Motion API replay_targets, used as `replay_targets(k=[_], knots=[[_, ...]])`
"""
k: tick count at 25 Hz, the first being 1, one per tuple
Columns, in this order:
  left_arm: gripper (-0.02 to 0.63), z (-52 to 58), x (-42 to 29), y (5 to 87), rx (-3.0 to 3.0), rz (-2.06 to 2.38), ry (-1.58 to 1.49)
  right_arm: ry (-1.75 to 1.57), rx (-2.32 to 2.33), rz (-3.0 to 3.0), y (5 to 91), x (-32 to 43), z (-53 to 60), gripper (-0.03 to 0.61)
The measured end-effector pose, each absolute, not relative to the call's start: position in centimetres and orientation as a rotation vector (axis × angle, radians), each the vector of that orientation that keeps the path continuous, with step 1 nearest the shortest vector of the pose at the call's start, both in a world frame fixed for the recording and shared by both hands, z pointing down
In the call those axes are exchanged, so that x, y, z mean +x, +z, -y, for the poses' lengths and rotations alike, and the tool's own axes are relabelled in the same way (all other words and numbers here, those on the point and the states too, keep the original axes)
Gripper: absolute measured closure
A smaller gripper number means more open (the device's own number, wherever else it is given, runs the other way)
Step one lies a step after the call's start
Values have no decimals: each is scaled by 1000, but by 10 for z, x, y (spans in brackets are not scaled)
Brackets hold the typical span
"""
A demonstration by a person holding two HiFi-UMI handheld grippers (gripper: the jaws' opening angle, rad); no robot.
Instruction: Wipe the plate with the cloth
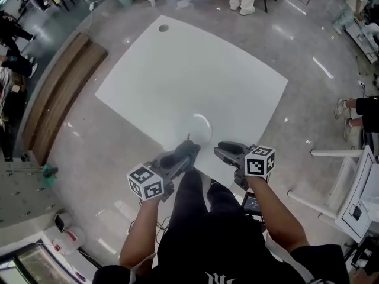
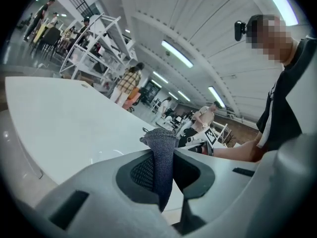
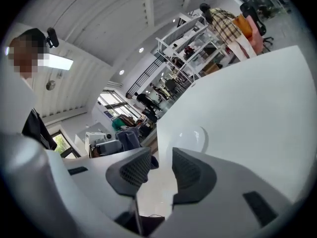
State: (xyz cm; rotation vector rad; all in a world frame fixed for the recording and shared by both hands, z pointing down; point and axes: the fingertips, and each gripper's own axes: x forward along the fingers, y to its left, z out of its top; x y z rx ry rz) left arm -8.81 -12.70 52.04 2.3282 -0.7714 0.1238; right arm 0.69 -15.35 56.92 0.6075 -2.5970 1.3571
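A white counter (image 1: 177, 70) carries a white plate (image 1: 200, 127) near its front edge. Just short of the plate, the left gripper (image 1: 190, 151) pinches a dark grey cloth (image 2: 161, 157). The right gripper (image 1: 220, 151) is spread, with nothing between its jaws.
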Motion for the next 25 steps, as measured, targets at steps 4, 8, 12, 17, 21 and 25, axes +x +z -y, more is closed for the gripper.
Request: replay_targets(k=[4, 8, 12, 17, 21, 25], knots=[[562, 165, -95, 534, 2333, 697, 154, 1500, 672, 2455, 604, 3, 180, 469], [563, 196, -99, 553, 2370, 624, 347, 1580, 739, 2290, 641, 3, 198, 469], [563, 213, -87, 571, 2397, 537, 507, 1596, 722, 2201, 663, 5, 208, 469], [563, 229, -72, 591, 2402, 497, 624, 1689, 706, 2128, 672, 2, 218, 469], [563, 227, -66, 605, 2415, 454, 756, 1722, 681, 2094, 675, -4, 223, 509], [563, 222, -49, 620, 2431, 404, 885, 1749, 648, 2086, 678, 0, 223, 551]])
